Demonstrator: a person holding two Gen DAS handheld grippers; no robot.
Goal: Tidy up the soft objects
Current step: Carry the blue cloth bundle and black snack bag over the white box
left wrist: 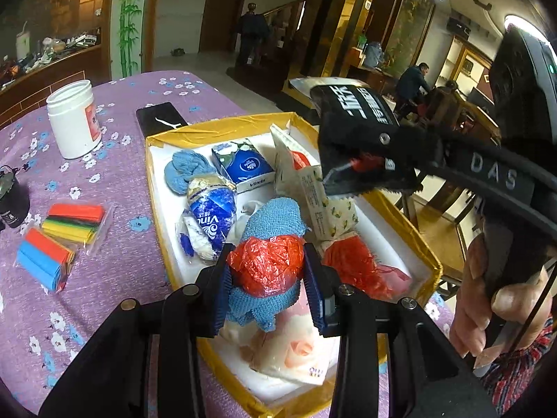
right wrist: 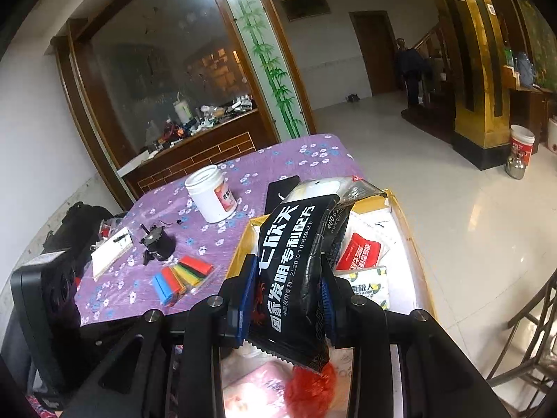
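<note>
**Both grippers loaded over the box**

The left gripper (left wrist: pixel 266 273) is clamped on a blue knitted cloth bundle wrapped around crumpled red plastic (left wrist: pixel 266 261), hanging just above the yellow-rimmed cardboard box with a white lining (left wrist: pixel 431 261). The right gripper (right wrist: pixel 287 301) is squeezed shut on a long black foil packet with white Chinese lettering (right wrist: pixel 289 264), held over the same box. Inside, toward 11 o'clock of the bundle, sits a blue Vinda tissue pack (left wrist: pixel 209 223). A white plastic jar (left wrist: pixel 75 120) stands on the purple floral tablecloth (left wrist: pixel 115 181), off at 10 o'clock.
</note>
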